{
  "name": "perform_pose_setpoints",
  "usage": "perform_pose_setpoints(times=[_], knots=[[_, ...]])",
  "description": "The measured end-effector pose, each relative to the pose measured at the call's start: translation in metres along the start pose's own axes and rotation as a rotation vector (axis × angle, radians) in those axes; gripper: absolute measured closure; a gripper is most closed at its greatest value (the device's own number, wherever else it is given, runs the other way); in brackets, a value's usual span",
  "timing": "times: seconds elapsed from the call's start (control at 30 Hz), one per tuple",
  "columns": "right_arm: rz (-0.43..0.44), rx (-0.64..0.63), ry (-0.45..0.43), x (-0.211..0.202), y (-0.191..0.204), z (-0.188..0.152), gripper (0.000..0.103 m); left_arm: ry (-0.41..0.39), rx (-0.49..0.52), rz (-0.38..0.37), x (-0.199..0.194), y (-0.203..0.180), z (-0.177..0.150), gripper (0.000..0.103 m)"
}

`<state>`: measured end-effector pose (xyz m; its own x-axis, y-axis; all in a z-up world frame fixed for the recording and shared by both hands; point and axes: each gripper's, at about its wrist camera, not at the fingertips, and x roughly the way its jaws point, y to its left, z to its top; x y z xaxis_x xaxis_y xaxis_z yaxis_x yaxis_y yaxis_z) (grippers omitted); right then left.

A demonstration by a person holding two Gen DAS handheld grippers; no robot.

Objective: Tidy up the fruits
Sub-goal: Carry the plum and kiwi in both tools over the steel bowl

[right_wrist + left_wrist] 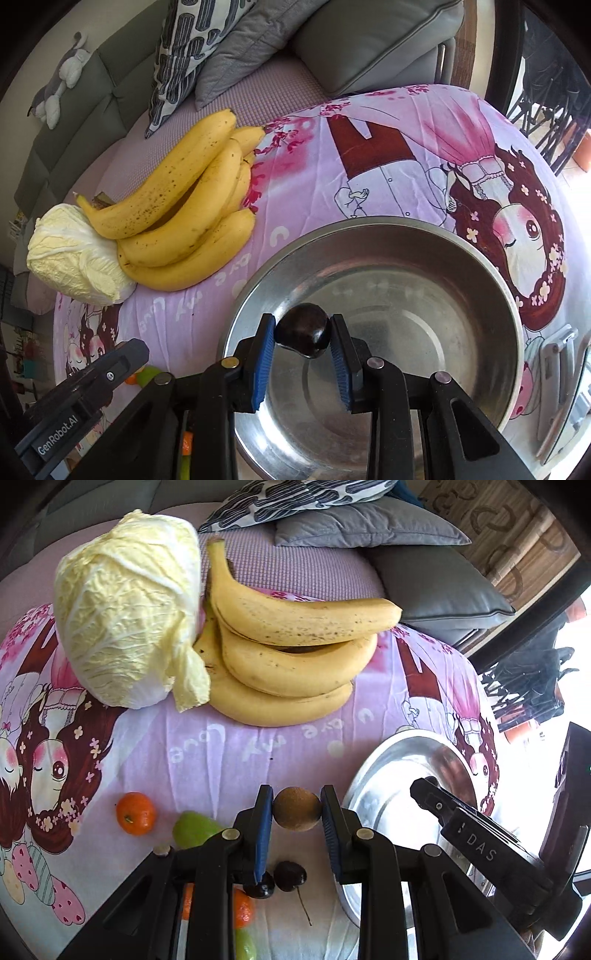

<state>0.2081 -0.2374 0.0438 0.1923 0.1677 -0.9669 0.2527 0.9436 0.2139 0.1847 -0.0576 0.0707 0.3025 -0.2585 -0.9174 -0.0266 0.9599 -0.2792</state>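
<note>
My left gripper (pixel 297 808) is shut on a brown kiwi (pixel 297 809) and holds it above the pink printed cloth (pixel 221 746), left of the steel bowl (pixel 373 797). Under it lie two dark cherries (pixel 290 876), an orange tangerine (pixel 135 813), a green fruit (pixel 194 829) and a second tangerine (pixel 243 908). My right gripper (pixel 303 334) is shut on a dark cherry (pixel 303 334) and holds it over the steel bowl (pixel 424 254), which shows no fruit inside. A banana bunch (pixel 288 653) lies at the back; it also shows in the right wrist view (pixel 184 214).
A pale napa cabbage (pixel 125 609) lies against the bananas on the left, also in the right wrist view (pixel 77 258). Grey and patterned cushions (pixel 369 528) on a sofa stand behind the cloth. The right gripper's body (pixel 476 834) hangs over the bowl.
</note>
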Motion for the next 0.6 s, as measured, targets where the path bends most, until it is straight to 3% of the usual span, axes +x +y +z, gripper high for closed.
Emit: perform_pose_setpoints(times=[0.6], knots=[[-0.075,0.11,-0.018,-0.006,-0.05,0.003,0.071,0.11,0.162,-0.039,0.042,-0.071,-0.019,0.076]])
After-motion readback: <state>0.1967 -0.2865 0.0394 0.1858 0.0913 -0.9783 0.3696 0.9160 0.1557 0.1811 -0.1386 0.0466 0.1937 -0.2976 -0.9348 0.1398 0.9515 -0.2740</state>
